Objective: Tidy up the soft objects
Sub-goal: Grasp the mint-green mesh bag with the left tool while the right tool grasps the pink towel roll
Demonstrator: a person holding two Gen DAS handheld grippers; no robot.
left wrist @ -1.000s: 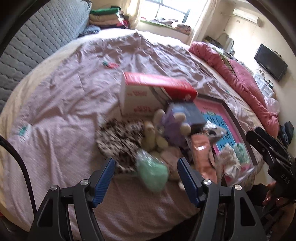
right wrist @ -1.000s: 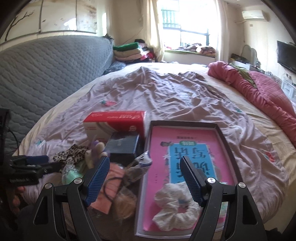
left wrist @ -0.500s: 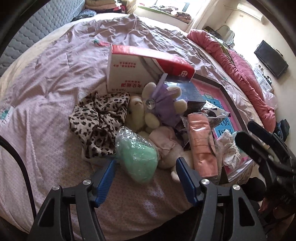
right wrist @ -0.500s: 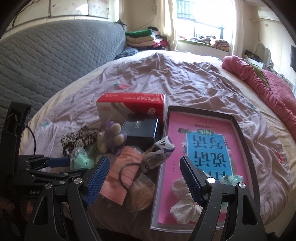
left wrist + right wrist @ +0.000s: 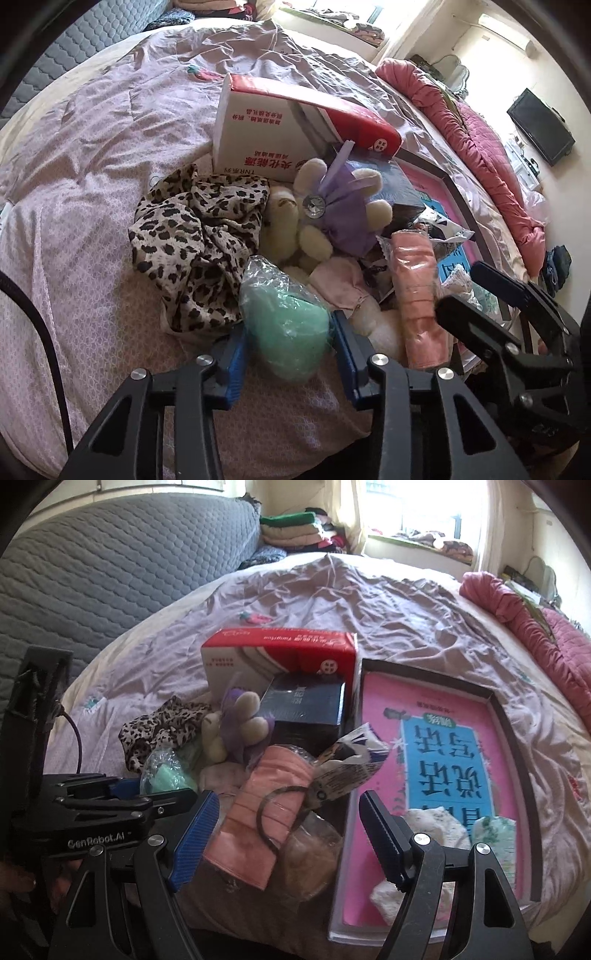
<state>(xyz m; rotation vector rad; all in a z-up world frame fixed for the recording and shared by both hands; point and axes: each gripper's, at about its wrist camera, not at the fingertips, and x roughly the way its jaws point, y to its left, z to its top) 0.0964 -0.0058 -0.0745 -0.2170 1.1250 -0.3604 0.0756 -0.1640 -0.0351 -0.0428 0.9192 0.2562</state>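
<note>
A pile of soft things lies on the bed near its front edge. My left gripper (image 5: 290, 345) has its blue pads closed against both sides of a mint-green soft item in a clear plastic bag (image 5: 286, 325); the bag also shows in the right wrist view (image 5: 164, 771). Behind it lie a leopard-print cloth (image 5: 192, 236), a cream plush in a purple dress (image 5: 332, 214) and a pink fabric roll (image 5: 417, 288). My right gripper (image 5: 286, 834) is open and empty, above the pink roll (image 5: 266, 812). A white scrunchie (image 5: 432, 830) lies in the pink-lined tray (image 5: 436, 675).
A red and white carton (image 5: 266, 136) and a dark blue box (image 5: 306, 705) stand behind the pile. A crumpled packet (image 5: 351, 764) leans on the roll. A rolled red quilt (image 5: 480, 144) lies along the bed's right side. A grey padded headboard (image 5: 110, 565) is at the left.
My left gripper has come down and forward to the mint-green bag and narrowed from wide open to gripping it. My right gripper has shifted left over the pink roll and stayed open.
</note>
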